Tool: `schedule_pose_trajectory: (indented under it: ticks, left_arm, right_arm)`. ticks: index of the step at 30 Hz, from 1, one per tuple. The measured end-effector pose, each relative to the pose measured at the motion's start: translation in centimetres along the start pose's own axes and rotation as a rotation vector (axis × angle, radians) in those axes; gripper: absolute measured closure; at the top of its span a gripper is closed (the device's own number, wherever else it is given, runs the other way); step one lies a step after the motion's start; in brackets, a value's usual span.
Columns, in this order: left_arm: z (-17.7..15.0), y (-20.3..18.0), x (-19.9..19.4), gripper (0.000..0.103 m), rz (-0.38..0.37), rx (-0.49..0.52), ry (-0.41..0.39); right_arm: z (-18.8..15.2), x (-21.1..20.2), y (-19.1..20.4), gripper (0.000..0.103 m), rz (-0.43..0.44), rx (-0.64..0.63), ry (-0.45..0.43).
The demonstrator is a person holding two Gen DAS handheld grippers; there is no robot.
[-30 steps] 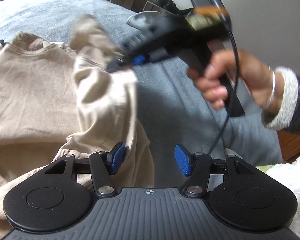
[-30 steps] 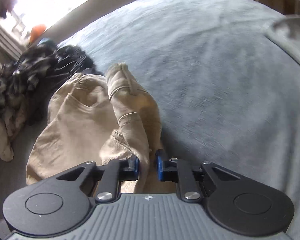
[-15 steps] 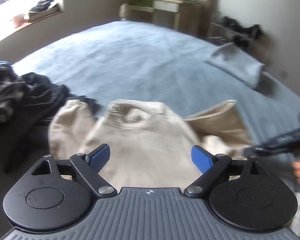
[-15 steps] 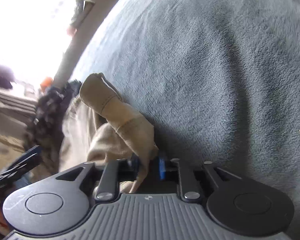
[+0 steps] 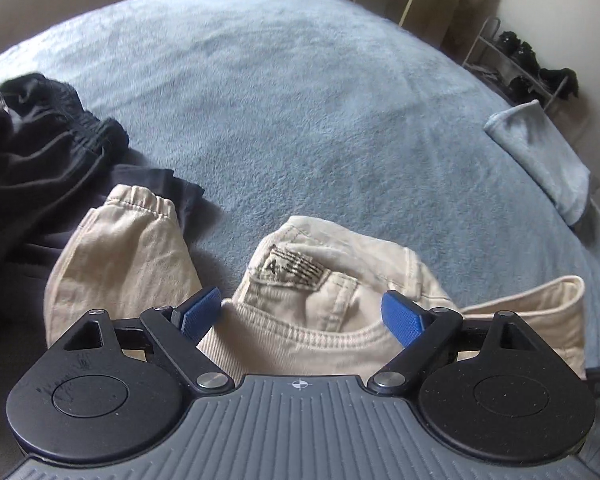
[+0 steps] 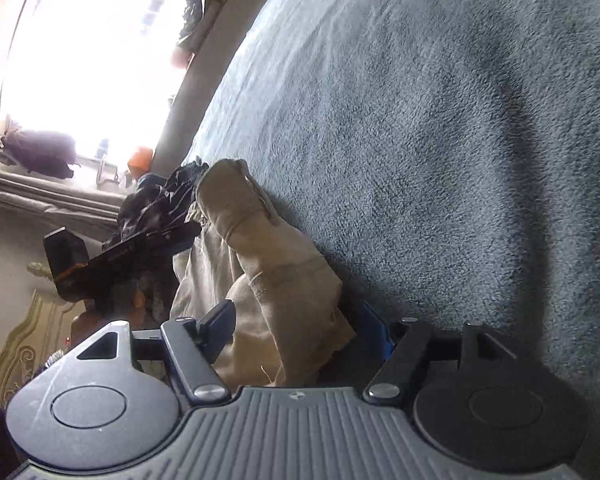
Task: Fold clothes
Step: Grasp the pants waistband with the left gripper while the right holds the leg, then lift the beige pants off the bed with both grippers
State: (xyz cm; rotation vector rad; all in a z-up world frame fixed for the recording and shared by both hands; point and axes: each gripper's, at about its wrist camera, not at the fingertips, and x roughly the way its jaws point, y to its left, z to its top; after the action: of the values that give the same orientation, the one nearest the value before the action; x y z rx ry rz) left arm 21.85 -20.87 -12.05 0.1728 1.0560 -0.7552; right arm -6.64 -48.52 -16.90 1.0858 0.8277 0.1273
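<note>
A: Where are the beige trousers (image 5: 308, 320)?

B: They lie bunched on the blue blanket (image 5: 300, 100) of the bed, at its near edge. The waistband with a woven label faces the left gripper (image 5: 302, 314), and one cuffed leg lies to the left, beside a heap of dark clothes (image 5: 40, 148).

A: How does the left gripper stand?

B: It tilts steeply down over the waistband. Its fingers (image 5: 400, 318) are spread wide, one on each side of the cloth, and do not press on it.

A: And the right gripper (image 6: 296, 334)?

B: It is rolled to one side, so the bed looks upright in its view. Its jaws have just been opening; a fold of trouser leg (image 6: 272, 264) sits between the fingers (image 6: 220, 320), loose. The left gripper's black body shows at the far left, near a bright window (image 6: 88, 52).
</note>
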Motion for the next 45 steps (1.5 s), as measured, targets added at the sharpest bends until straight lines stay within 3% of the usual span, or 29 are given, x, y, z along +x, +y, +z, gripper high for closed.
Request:
schedule_pose_trajectory:
  ticks: [4,9,15,17,20,25,29,31,32,34,35,36,39,45]
  left_arm:
    - [0.4,1.5,1.3,0.014,-0.066,-0.132,-0.001]
    - [0.9,2.3,2.0,0.014,-0.085,-0.138,0.022]
    - [2.0,4.5,3.0,0.013,-0.073,-0.239,0.046]
    - [1.9,4.1,3.4,0.013,-0.096,-0.221,0.077]
    - [1.4,3.1,3.7,0.017,-0.195,-0.160,0.167]
    - [1.0,2.8,1.6,0.037,-0.276,-0.117,0.174]
    - [0.1,1.1,0.5,0.043,-0.148,-0.057,0.159]
    - [-0.5,0.2,0.3,0.051,-0.103,-0.040,0.150]
    - [-0.8,-0.4,0.2,0.056,-0.078,-0.023,0.143]
    - [-1.4,-1.4,-0.6,0.076,-0.038,0.007,0.127]
    - [-1.7,-1.8,-1.3,0.079,-0.023,0.018,0.109]
    - [-2.0,-2.1,-2.2,0.082,-0.011,0.026,0.085]
    - [-2.0,-3.0,-6.0,0.085,-0.011,-0.001,-0.019]
    - [0.5,-6.5,-15.6,0.088,-0.119,-0.062,-0.257]
  right_arm:
    - [-0.2,1.8,0.1,0.032,-0.014,0.010,0.062]
    - [0.1,2.3,-0.2,0.032,0.008,0.053,0.067]
    - [-0.1,2.6,0.0,0.032,0.012,0.060,0.063]
    - [-0.2,2.6,0.1,0.032,0.012,0.062,0.061]
    - [-0.4,1.7,-1.0,0.032,0.018,0.062,0.063]
    - [-0.6,1.1,-2.2,0.032,0.028,0.053,0.058]
    - [-0.7,1.5,-1.8,0.040,0.010,0.029,0.049]
    - [-0.8,1.9,-1.2,0.060,-0.027,-0.006,0.041]
    - [-0.8,2.2,-0.7,0.067,-0.051,-0.031,0.035]
    - [-1.0,2.6,0.5,0.075,-0.100,-0.090,0.014]
    - [-1.1,2.4,1.4,0.086,-0.120,-0.134,-0.009]
    - [-1.2,2.1,2.4,0.090,-0.138,-0.188,-0.042]
    - [-1.3,0.3,5.8,0.092,-0.160,-0.345,-0.155]
    - [1.4,-4.9,14.5,0.092,-0.172,-0.607,-0.392]
